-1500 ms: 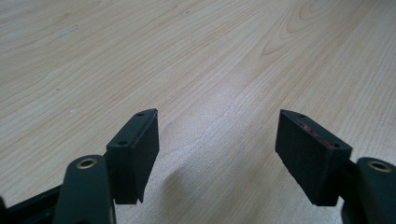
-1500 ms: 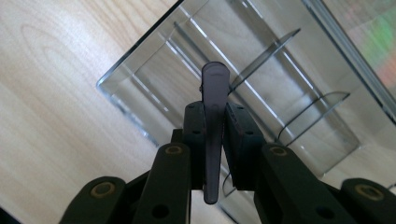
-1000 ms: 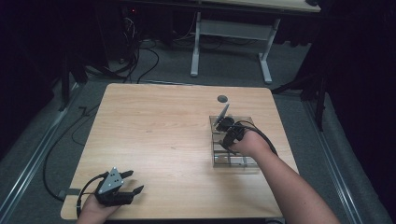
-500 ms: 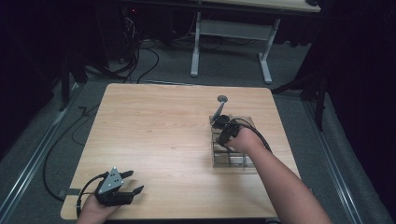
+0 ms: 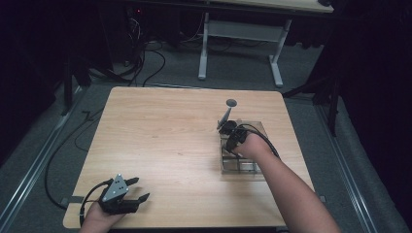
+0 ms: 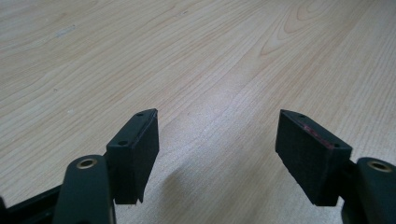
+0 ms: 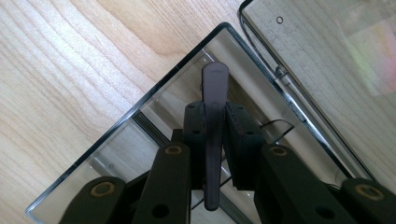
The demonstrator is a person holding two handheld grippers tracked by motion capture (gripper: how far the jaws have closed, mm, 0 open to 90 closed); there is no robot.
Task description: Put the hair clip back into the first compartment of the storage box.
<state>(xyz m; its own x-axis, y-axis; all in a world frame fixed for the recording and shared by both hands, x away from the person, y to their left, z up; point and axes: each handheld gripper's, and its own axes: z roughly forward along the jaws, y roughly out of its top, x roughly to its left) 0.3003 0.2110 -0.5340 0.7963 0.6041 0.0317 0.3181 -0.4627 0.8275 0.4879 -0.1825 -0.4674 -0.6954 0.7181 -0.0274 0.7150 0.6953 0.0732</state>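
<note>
Right gripper view: a grey plastic spoon handle [image 7: 214, 121] is clamped by the right gripper [image 7: 214, 116] just above a clear plastic compartment tray [image 7: 140, 112]; a tilted release could be caught on the divider below.

My left gripper [image 5: 130, 190] rests low with jaws spread wide; my right gripper [image 7: 215, 122] points down, jaws clamped tight.

table [image 5: 160, 141]: pale matt wood | organiser box [image 7: 140, 112]: clear glossy plastic | spoon [image 7: 214, 121]: matt grey plastic
</note>
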